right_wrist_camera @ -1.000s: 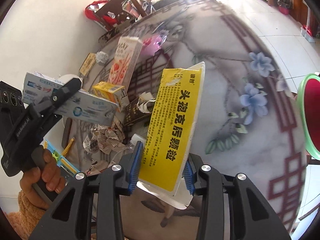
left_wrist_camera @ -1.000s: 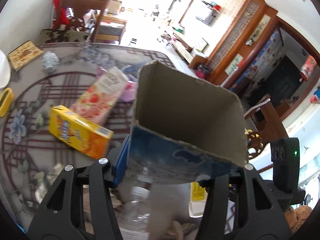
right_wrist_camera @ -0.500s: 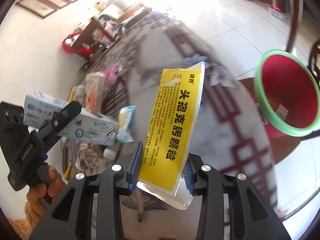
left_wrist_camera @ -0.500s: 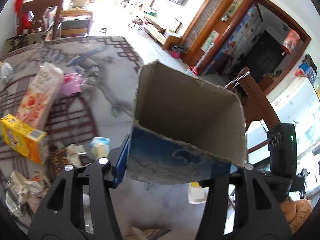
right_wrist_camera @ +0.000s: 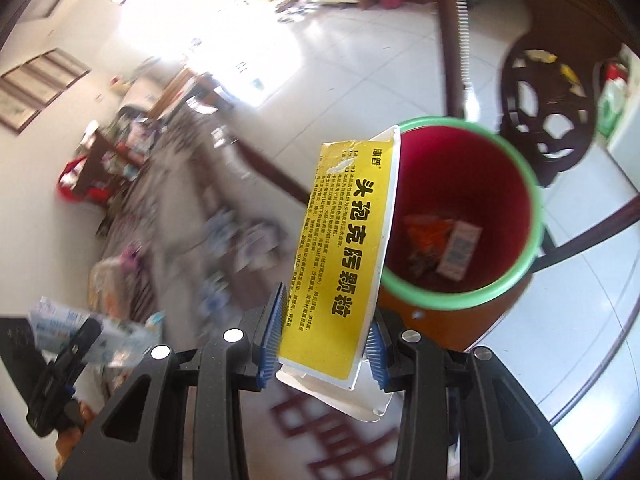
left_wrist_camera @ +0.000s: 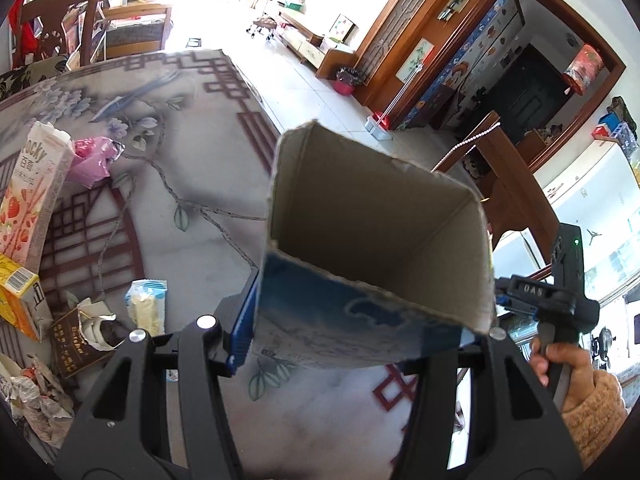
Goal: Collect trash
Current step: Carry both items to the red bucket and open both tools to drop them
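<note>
My left gripper (left_wrist_camera: 360,332) is shut on an open blue-and-white carton (left_wrist_camera: 372,248), held above the patterned table (left_wrist_camera: 192,160). My right gripper (right_wrist_camera: 324,340) is shut on a flat yellow medicine box (right_wrist_camera: 344,248) with black Chinese print, held up next to the rim of a red bin with a green rim (right_wrist_camera: 472,208) beside the table. The bin holds an orange wrapper and a small box. The left gripper with its carton also shows blurred at the lower left of the right wrist view (right_wrist_camera: 76,344).
On the table lie a Pocky box (left_wrist_camera: 28,196), a pink wrapper (left_wrist_camera: 90,156), a yellow box (left_wrist_camera: 20,296), a small white-blue packet (left_wrist_camera: 146,310), a torn brown pack (left_wrist_camera: 80,340) and crumpled paper (left_wrist_camera: 36,396). A dark wooden chair (right_wrist_camera: 548,108) stands behind the bin.
Both grippers swung right, off the trash pile toward the table edge. The red bin moved from the frame's right edge to just behind the yellow box. Both grips are unchanged.
</note>
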